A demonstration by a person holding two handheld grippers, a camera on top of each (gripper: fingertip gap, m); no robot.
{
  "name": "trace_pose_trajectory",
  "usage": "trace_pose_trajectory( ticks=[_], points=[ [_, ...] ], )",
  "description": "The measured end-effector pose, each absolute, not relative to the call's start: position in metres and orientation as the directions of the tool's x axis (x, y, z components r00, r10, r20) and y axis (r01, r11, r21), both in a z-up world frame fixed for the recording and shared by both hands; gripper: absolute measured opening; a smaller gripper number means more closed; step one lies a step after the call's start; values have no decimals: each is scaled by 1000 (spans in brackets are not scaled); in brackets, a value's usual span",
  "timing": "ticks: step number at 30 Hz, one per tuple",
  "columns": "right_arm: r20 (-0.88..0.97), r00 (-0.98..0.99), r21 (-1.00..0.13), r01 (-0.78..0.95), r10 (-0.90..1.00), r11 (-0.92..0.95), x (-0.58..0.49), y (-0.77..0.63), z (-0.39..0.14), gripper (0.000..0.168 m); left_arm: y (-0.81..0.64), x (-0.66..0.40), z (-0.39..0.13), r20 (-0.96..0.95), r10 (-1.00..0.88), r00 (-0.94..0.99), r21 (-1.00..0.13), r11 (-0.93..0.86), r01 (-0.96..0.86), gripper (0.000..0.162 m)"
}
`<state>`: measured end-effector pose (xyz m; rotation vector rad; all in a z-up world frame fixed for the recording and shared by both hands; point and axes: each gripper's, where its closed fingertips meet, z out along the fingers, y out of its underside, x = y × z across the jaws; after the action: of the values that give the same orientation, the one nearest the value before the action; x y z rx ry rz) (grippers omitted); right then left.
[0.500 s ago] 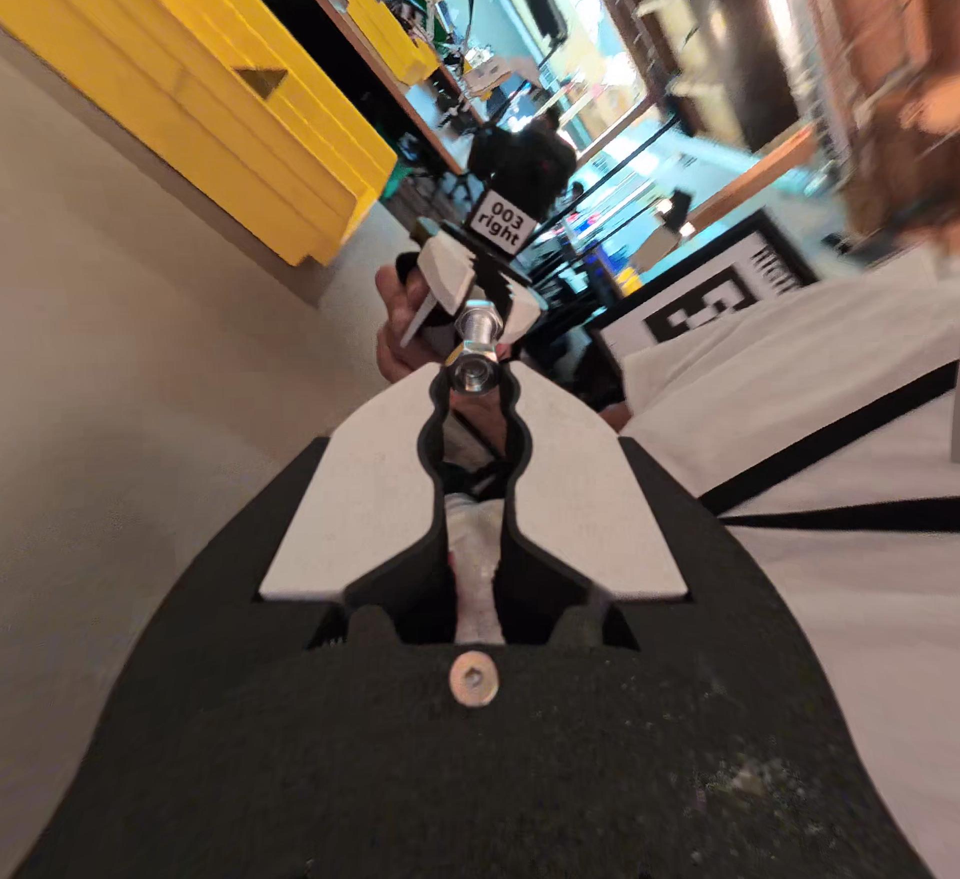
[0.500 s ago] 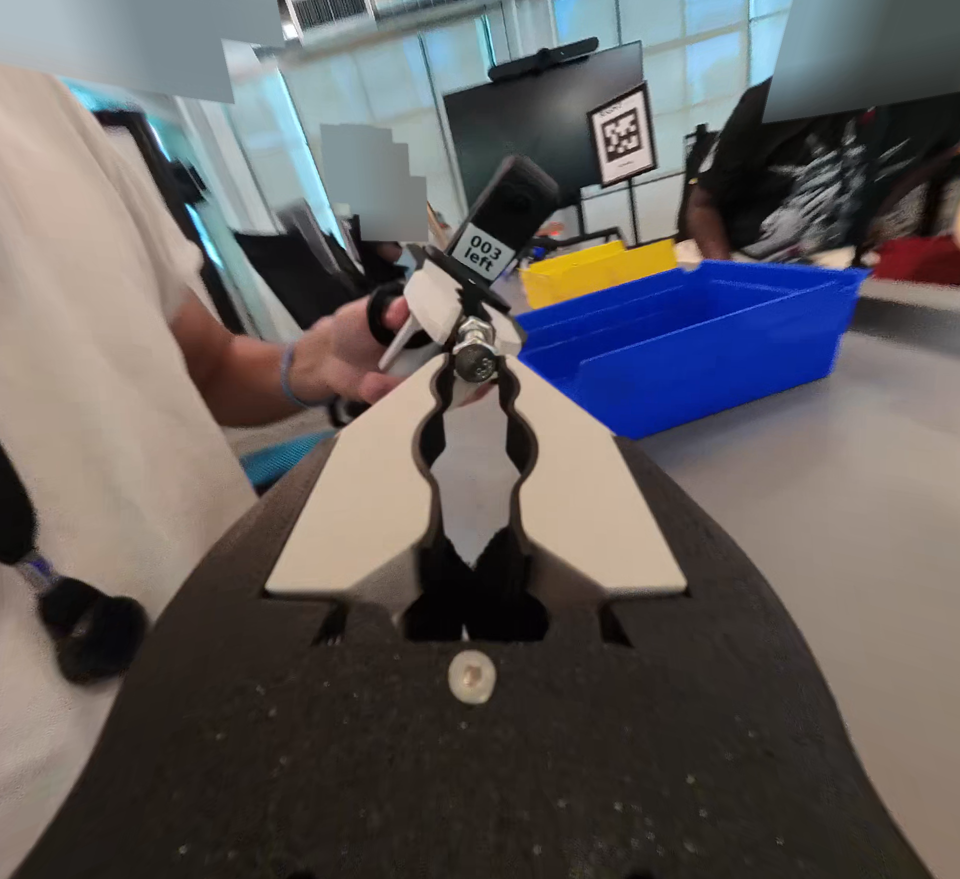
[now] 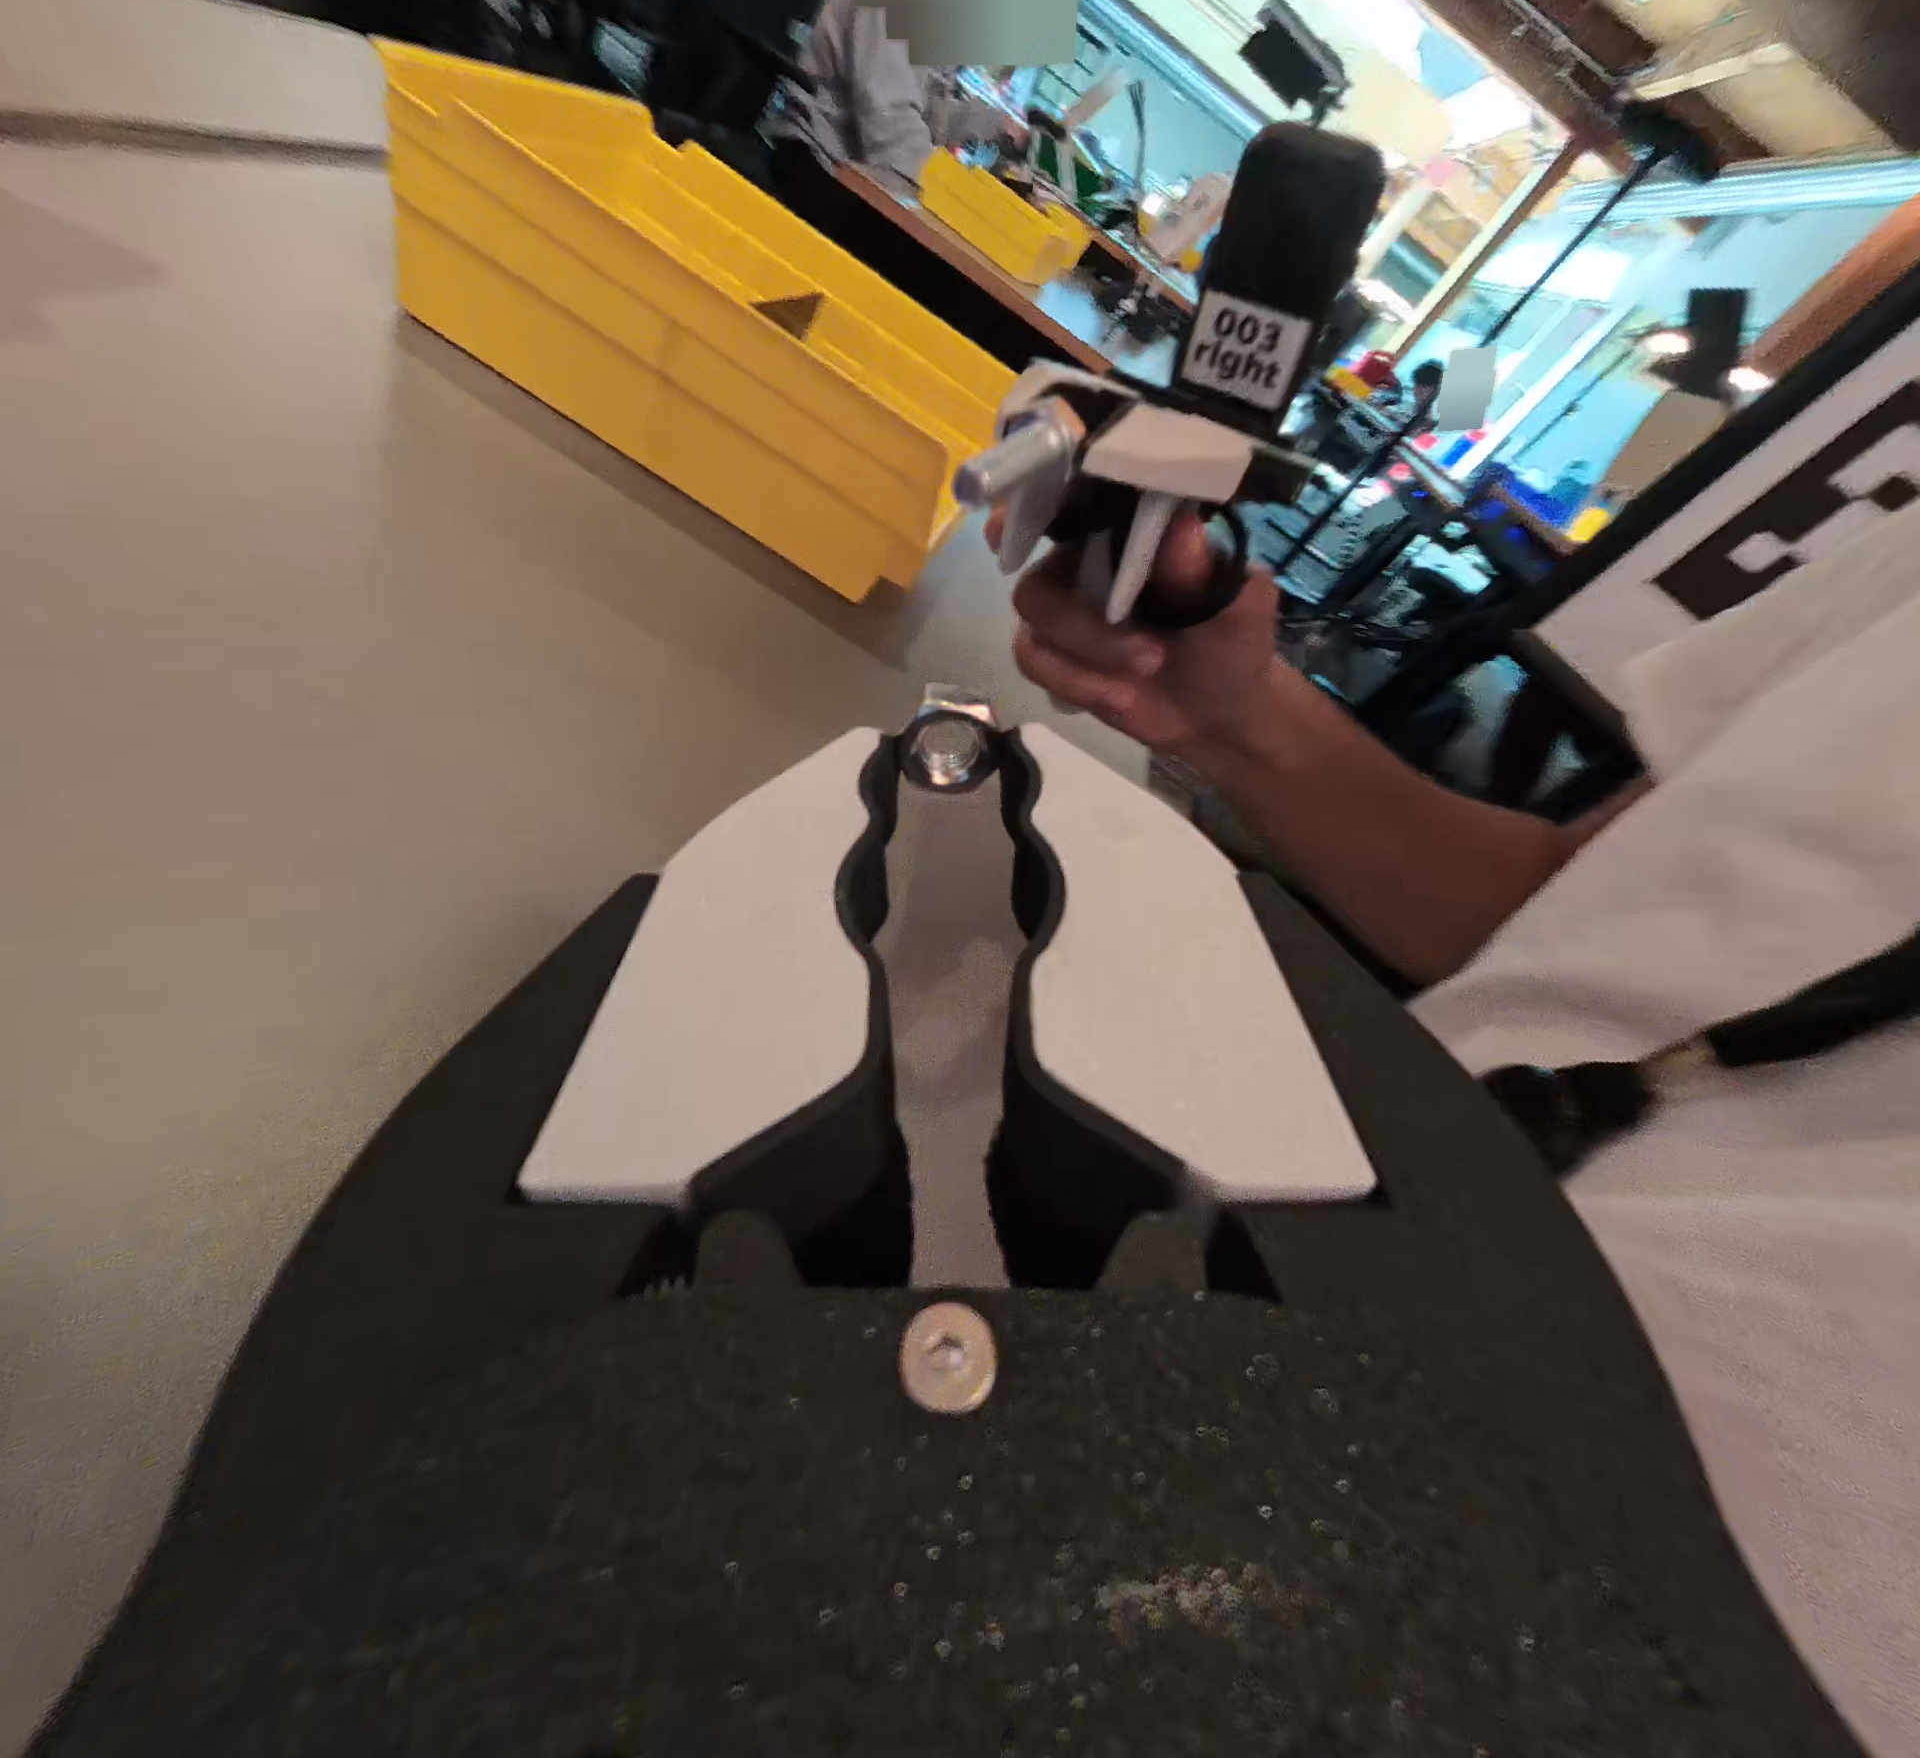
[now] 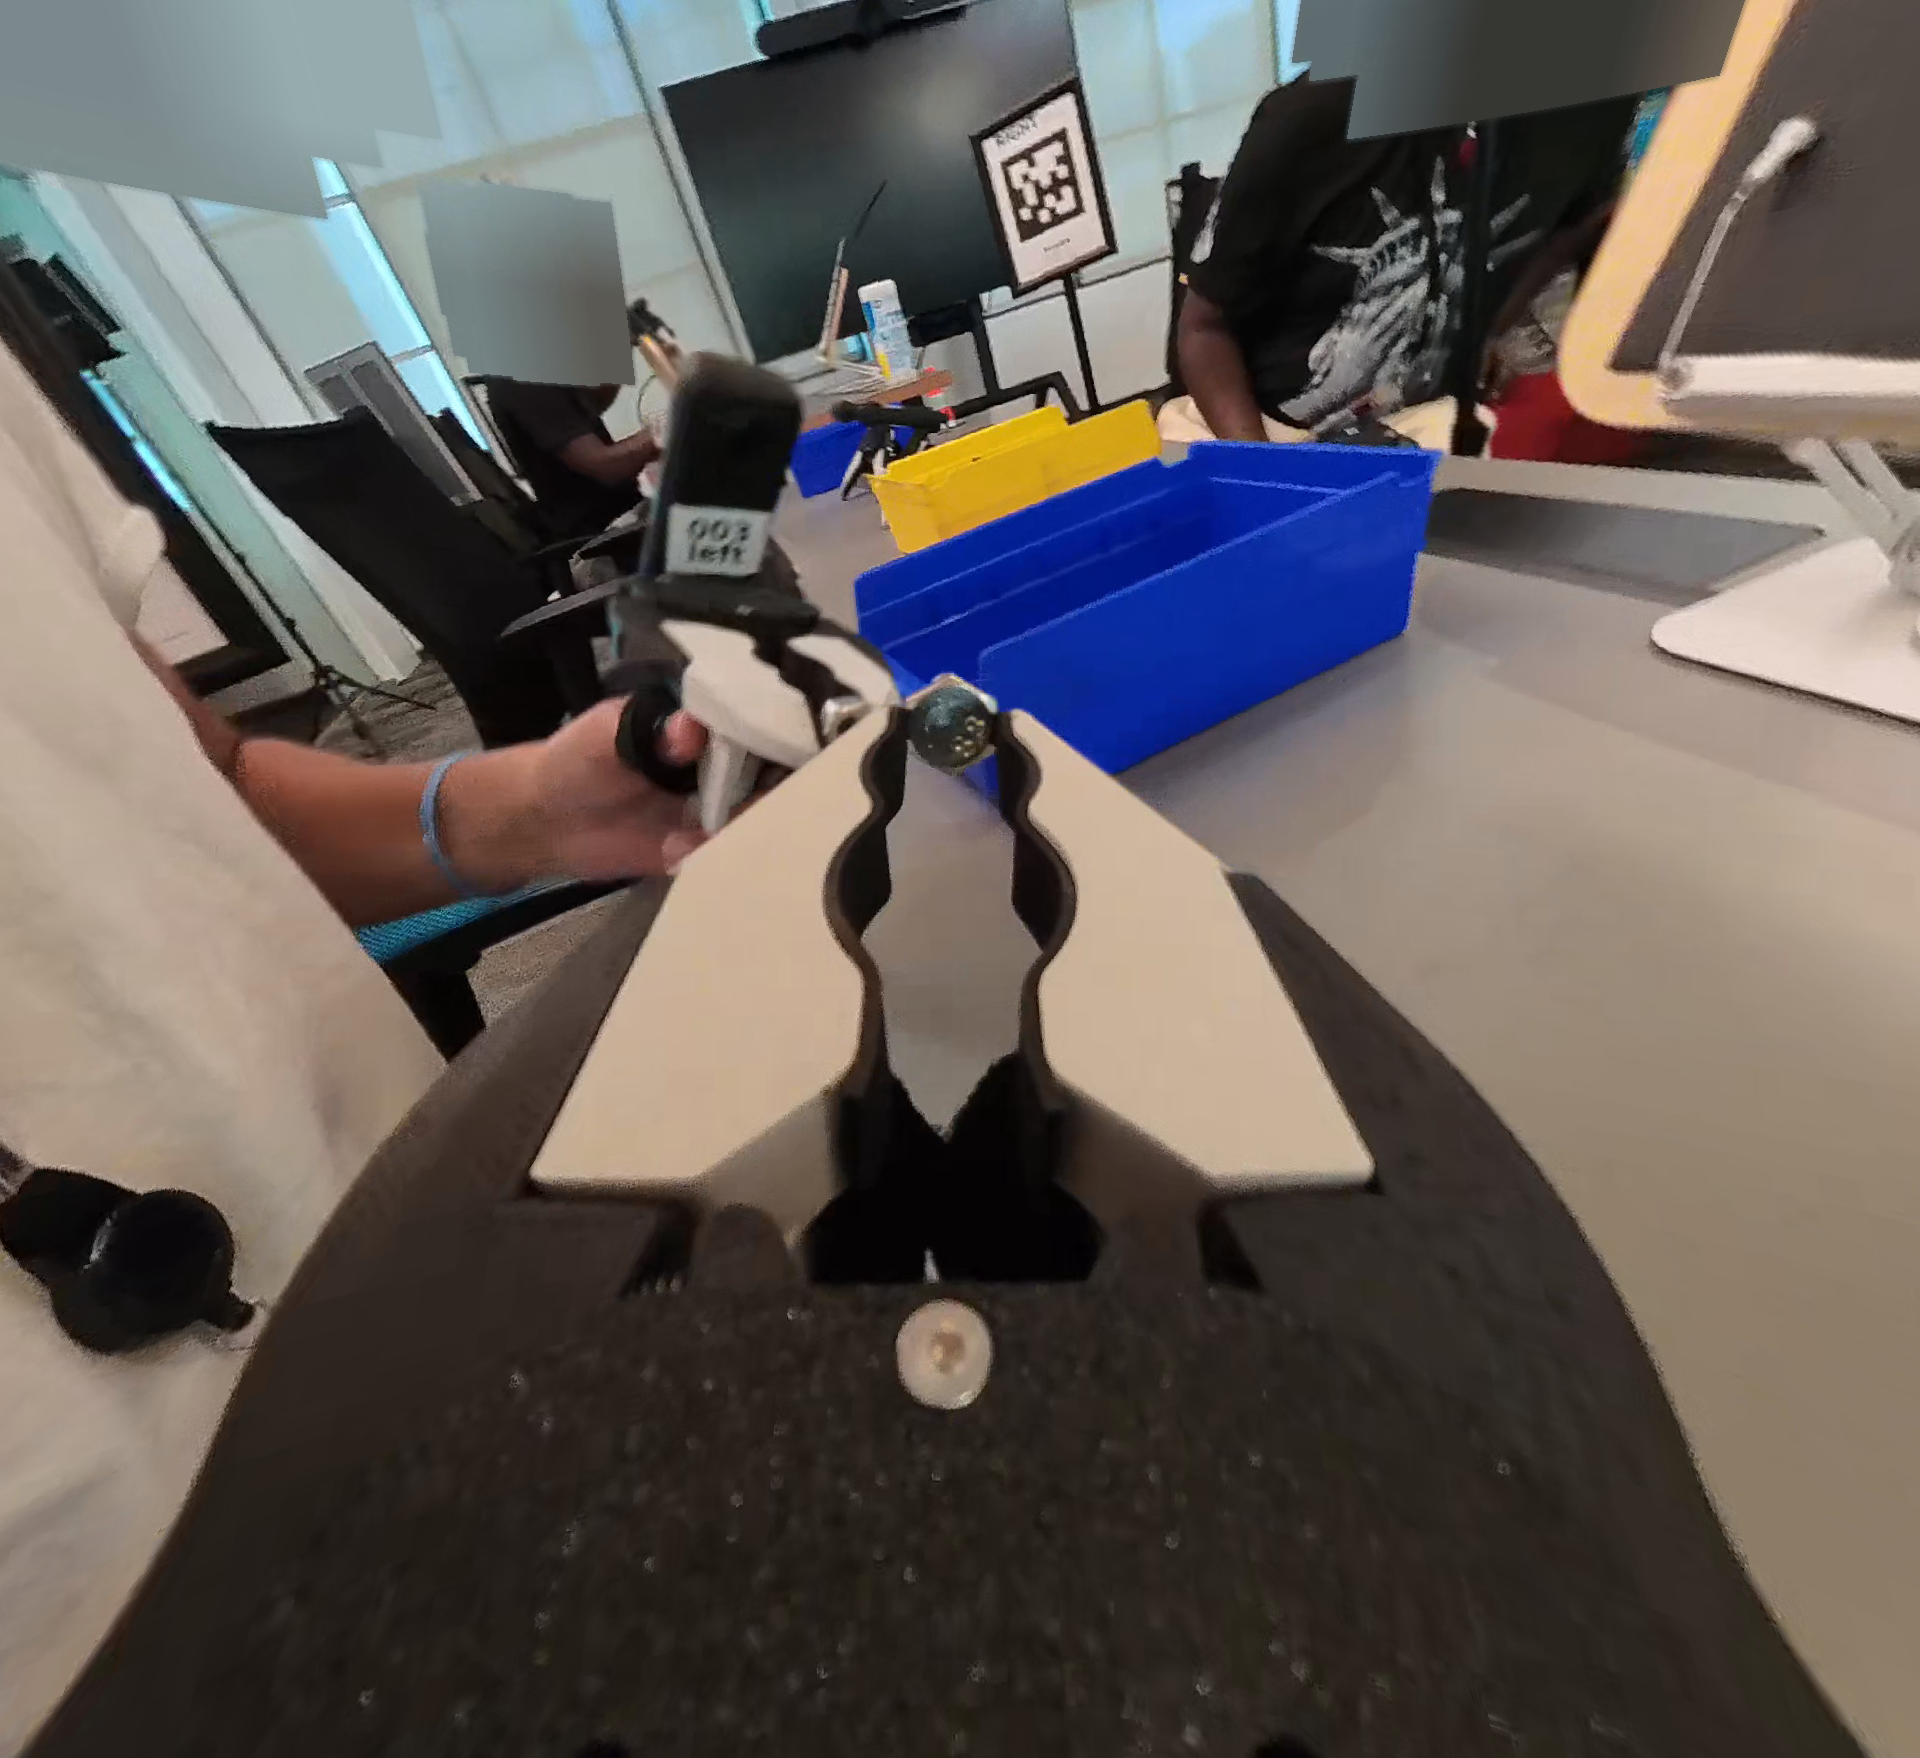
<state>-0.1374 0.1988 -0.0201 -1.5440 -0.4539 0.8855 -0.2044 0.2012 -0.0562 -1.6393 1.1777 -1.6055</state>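
Observation:
My left gripper (image 3: 948,747) is shut on a silver hex nut (image 3: 948,761) at its tips, above the grey table (image 3: 312,669). My right gripper (image 4: 951,734) is shut on the head of a silver bolt (image 4: 951,732). In the left wrist view the right gripper (image 3: 1039,456) is up and to the right, held by a hand, and the bolt's shank (image 3: 1003,470) points left, apart from the nut. In the right wrist view the left gripper (image 4: 831,716) is just left of my right fingertips, held by a hand.
A yellow bin (image 3: 675,337) lies on the table beyond the left gripper. A blue bin (image 4: 1143,586) and a second yellow bin (image 4: 1018,461) stand ahead of the right gripper. A white screen stand (image 4: 1818,628) is at the right. People sit behind the table. Some 8 centimeters of space lies between my two pairs of fingers.
Bolt and nut were in line and touching between the two grippers. Now the grippers have drawn apart and turned; the bolt stays in the right one, the nut in the left.

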Motion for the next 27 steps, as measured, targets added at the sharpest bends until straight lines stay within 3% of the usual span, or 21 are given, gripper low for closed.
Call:
trace_pose_trajectory(
  ticks=[4,8,11,13,14,16,23,27],
  points=[
    [-278,749,-953,-137,601,-270,-99,207,-25,16,199,-195,-77,417,-908,-45,-901,-406,-151,19],
    [-179,933,-909,-36,311,-415,14,223,-23,16,200,-196,-78,319,-947,-35,-932,-307,-194,19],
    [-39,993,-825,31,111,-564,121,243,-29,17,204,-204,-72,229,-973,-34,-953,-217,-210,19],
    [37,999,-698,48,31,-714,184,259,-58,16,207,-211,-71,214,-976,-27,-957,-204,-206,19],
    [39,999,-593,48,31,-804,203,262,-77,16,209,-214,-70,223,-975,-20,-956,-214,-199,19],
    [55,995,-490,96,79,-867,223,278,-99,16,210,-219,-69,263,-964,-20,-949,-256,-183,19],
    [-48,937,-333,311,346,-890,196,326,-140,16,214,-224,-67,282,-959,-18,-947,-275,-167,19],
    [39,913,-278,401,407,-873,195,334,-160,17,211,-223,-68,250,-968,-18,-953,-243,-178,19]
  ],
)
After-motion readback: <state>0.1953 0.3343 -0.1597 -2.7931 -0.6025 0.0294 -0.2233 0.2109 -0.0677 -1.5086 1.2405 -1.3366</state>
